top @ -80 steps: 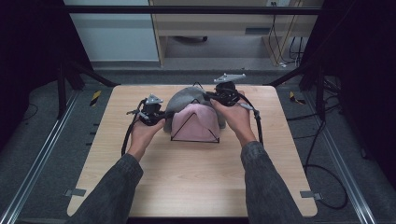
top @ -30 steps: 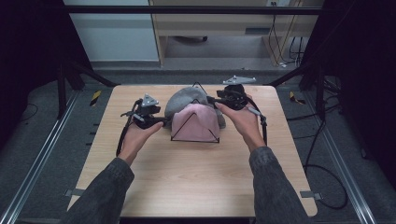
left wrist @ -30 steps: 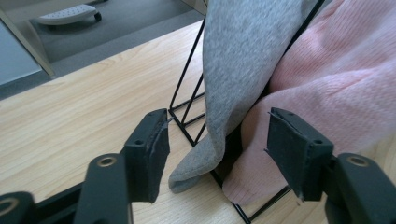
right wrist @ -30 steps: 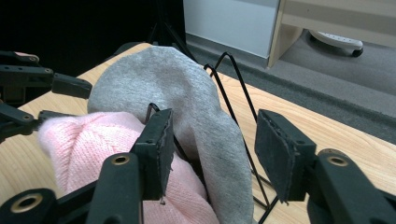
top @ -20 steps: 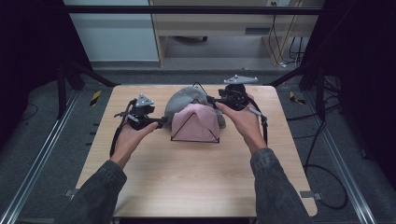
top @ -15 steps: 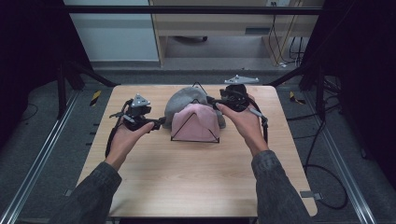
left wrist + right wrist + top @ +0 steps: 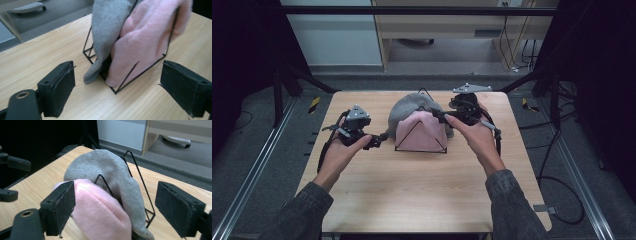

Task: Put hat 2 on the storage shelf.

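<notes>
Much of the black wire rack (image 7: 420,142) lay hidden under the pink knit cap (image 7: 422,129) and the grey knit cap (image 7: 406,111) draped over it, so its full shape could not be made out. In the left gripper view the tops of both caps were cut off by the upper edge. In the right gripper view the pink cap's lower part ran past the bottom edge.

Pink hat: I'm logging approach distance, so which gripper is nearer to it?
Right. The right gripper is at the pink hat's upper right edge; the left gripper sits apart, off its left side.
</notes>
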